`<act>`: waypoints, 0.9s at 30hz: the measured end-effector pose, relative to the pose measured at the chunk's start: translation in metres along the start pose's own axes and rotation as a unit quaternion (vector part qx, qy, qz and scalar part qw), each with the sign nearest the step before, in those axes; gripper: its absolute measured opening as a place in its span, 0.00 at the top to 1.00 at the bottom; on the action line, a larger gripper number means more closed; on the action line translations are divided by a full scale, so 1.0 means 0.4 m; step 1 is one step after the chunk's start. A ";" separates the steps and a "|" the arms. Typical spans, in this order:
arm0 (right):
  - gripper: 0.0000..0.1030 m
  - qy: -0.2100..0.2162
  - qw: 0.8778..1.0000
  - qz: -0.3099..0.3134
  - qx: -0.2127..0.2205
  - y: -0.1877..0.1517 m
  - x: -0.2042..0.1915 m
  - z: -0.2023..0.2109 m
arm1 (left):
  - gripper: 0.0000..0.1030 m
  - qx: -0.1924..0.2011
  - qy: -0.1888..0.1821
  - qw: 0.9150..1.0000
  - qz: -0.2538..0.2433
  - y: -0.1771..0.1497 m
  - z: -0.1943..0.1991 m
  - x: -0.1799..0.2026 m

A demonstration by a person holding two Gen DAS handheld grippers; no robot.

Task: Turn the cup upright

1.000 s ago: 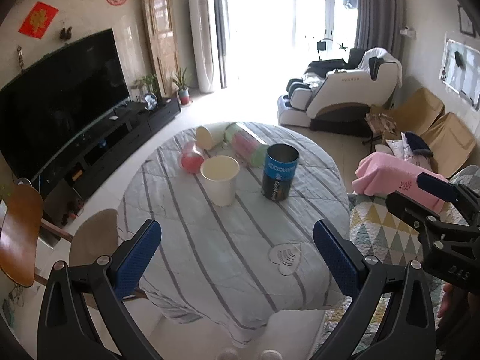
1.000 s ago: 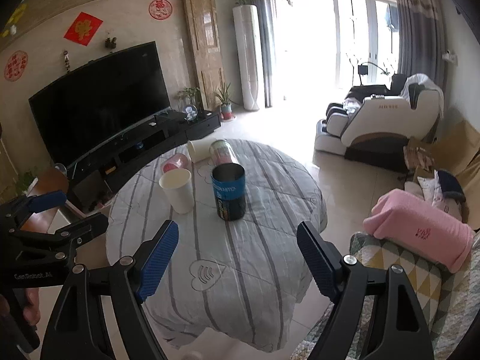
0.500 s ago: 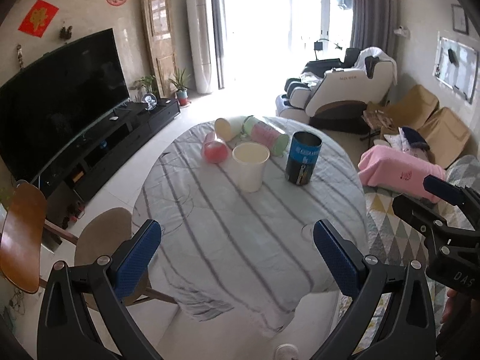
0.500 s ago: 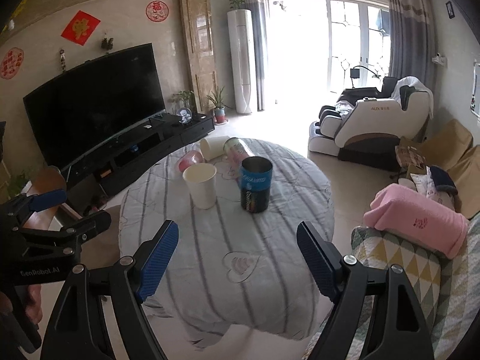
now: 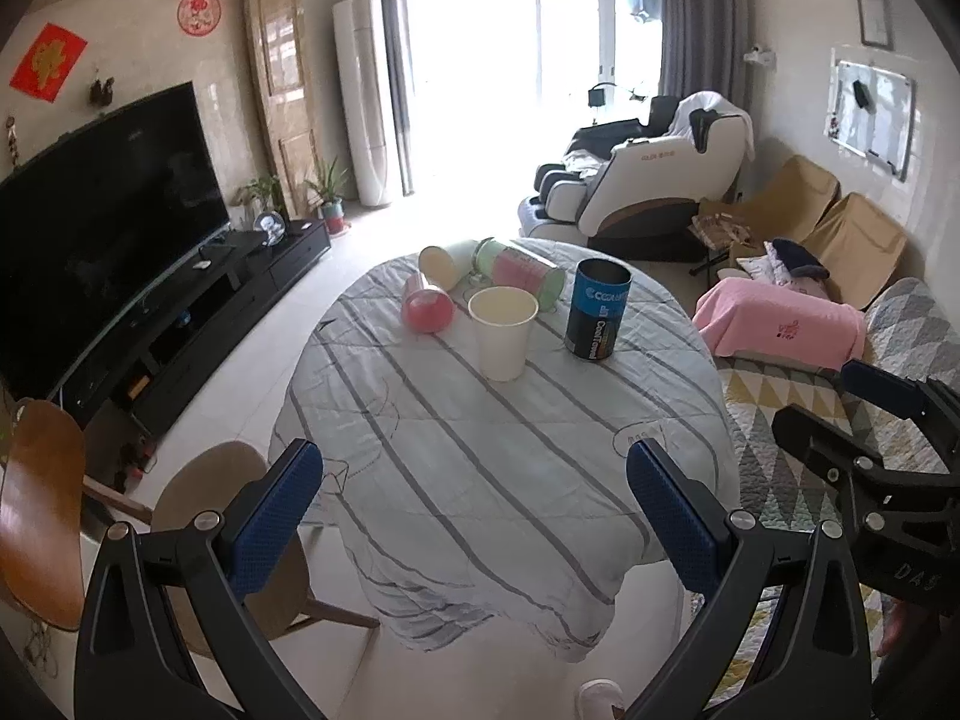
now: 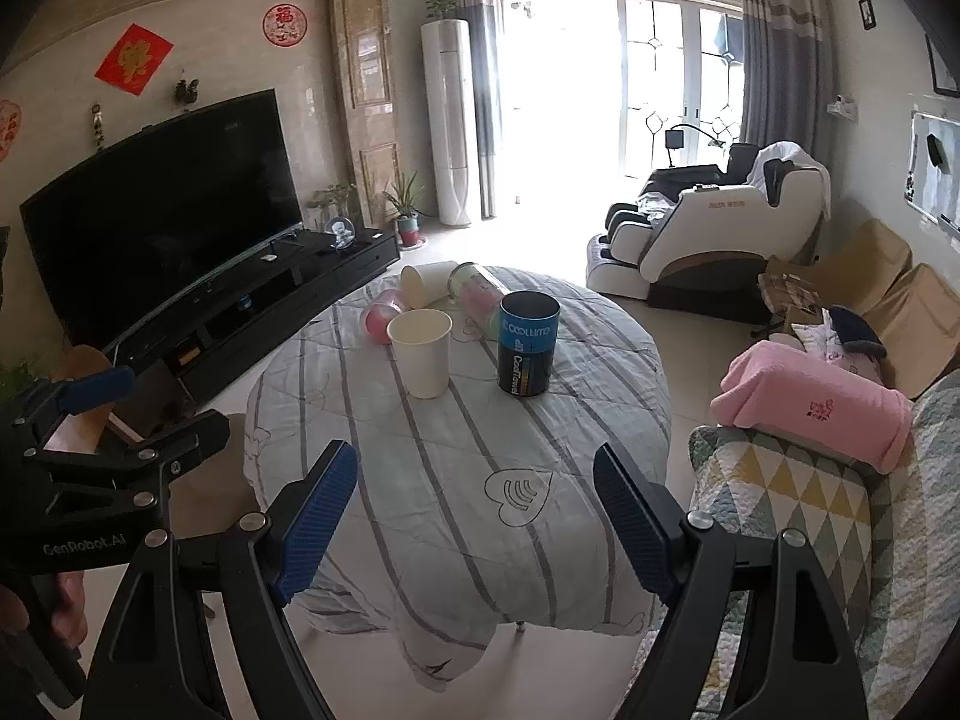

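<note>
Since the earlier frames both tongs have been drawn back from the surface [image 5: 492,480]; no cup has been reached. The left tongs [image 5: 474,498] and right tongs [image 6: 474,510] are spread wide, released. Behind the upright white paper cup [image 5: 503,333], a glossy pink cup [image 5: 426,309], a cream cup [image 5: 441,267] and a pastel cylinder [image 5: 522,276] are lain sideways; beside it stands a dark canister [image 5: 597,315].
</note>
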State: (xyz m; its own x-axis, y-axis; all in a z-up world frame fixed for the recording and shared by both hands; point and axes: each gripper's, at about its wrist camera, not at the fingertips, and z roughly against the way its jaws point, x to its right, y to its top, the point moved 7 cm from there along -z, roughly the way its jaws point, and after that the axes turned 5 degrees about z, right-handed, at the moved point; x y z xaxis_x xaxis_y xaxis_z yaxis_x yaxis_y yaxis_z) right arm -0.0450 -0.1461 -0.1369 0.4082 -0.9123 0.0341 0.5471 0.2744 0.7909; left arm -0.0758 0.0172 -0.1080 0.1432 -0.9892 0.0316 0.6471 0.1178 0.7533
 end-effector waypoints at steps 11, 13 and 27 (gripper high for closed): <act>0.20 -0.022 1.000 -0.005 0.009 0.021 -0.021 0.011 | 0.00 0.026 -0.018 0.999 -0.017 0.029 0.006 -0.012; 0.20 -0.024 1.000 -0.006 0.017 0.030 -0.021 0.016 | 0.00 0.029 -0.020 0.999 -0.019 0.034 0.005 -0.014; 0.20 -0.034 0.999 -0.009 0.022 0.049 -0.033 0.008 | 0.00 0.039 -0.031 0.998 -0.024 0.052 0.000 -0.018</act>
State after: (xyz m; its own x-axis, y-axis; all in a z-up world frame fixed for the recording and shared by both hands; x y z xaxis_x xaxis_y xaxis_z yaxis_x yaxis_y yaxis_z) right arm -0.0422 -0.1295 -0.1198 0.3481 -0.9355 0.0604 0.5200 0.2463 0.8179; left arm -0.0635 0.0269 -0.0924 0.0650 -0.9973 0.0327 0.5918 0.0649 0.8035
